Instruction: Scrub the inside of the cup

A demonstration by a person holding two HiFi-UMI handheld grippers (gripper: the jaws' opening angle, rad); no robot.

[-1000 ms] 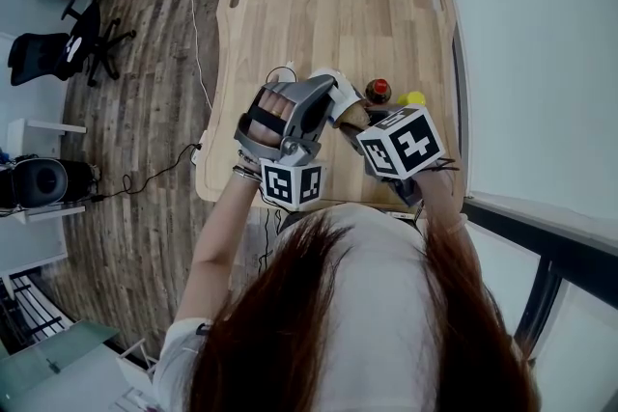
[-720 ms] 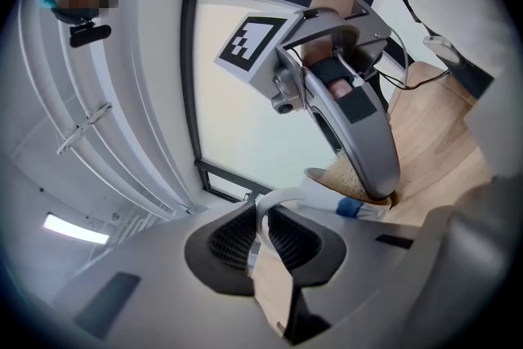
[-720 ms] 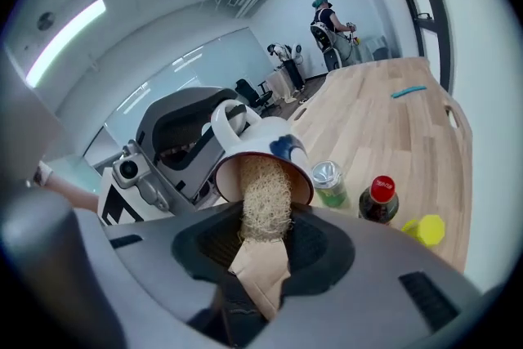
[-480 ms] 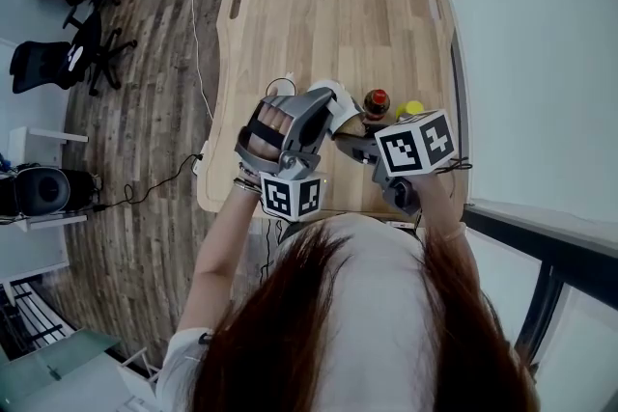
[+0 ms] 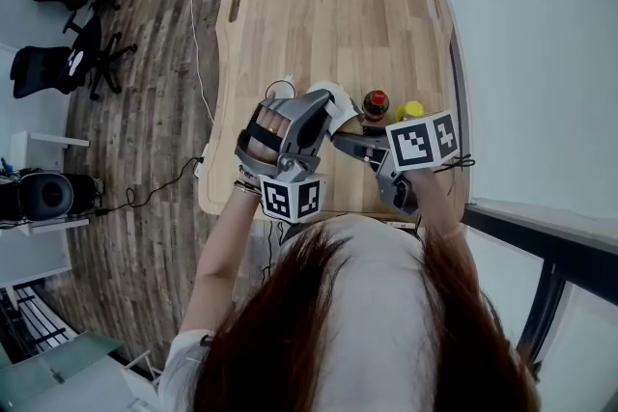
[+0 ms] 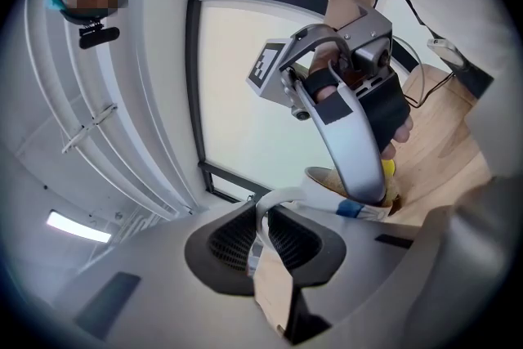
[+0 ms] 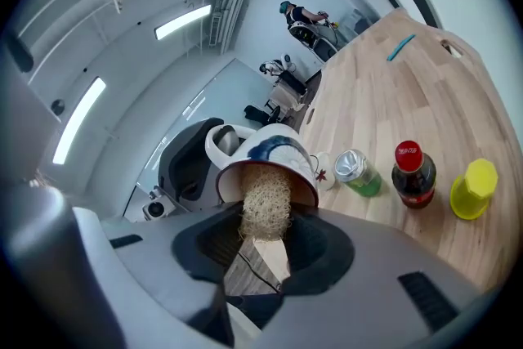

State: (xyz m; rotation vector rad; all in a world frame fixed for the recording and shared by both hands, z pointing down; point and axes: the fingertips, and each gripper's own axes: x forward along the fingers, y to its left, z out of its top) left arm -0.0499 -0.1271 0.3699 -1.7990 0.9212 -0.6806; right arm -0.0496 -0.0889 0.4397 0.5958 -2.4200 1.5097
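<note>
Fingers of the left gripper [image 6: 261, 233] are clenched on the looped handle of a white ceramic cup with blue painted patches [image 7: 274, 153]. They hold it in the air above the near end of the pale wooden counter [image 7: 384, 110]. The cup is tipped on its side, with its mouth turned toward the right gripper [image 7: 263, 245]. That gripper's fingers are clamped on a tan, fibrous scrubbing pad [image 7: 263, 207], whose far end is pushed through the rim into the cup.

By my reading, the scrubbing is under way: the pad is already inside and against the inner wall. No view shows how clean the interior is or how deep the pad reaches. What is probably left is working round the wall and the bottom, then drawing the pad out.

Three things stand on the counter beyond the cup: a green drink can with a silver top [image 7: 357, 172], a dark cola-type bottle with a red cap and red label [image 7: 413, 176], and a yellow-capped bottle [image 7: 472, 188]. The white script on the red cap and label is too small to read with certainty. Each gripper's cube carries black-and-white square markers, which hold no words. I can make out no other writing.
</note>
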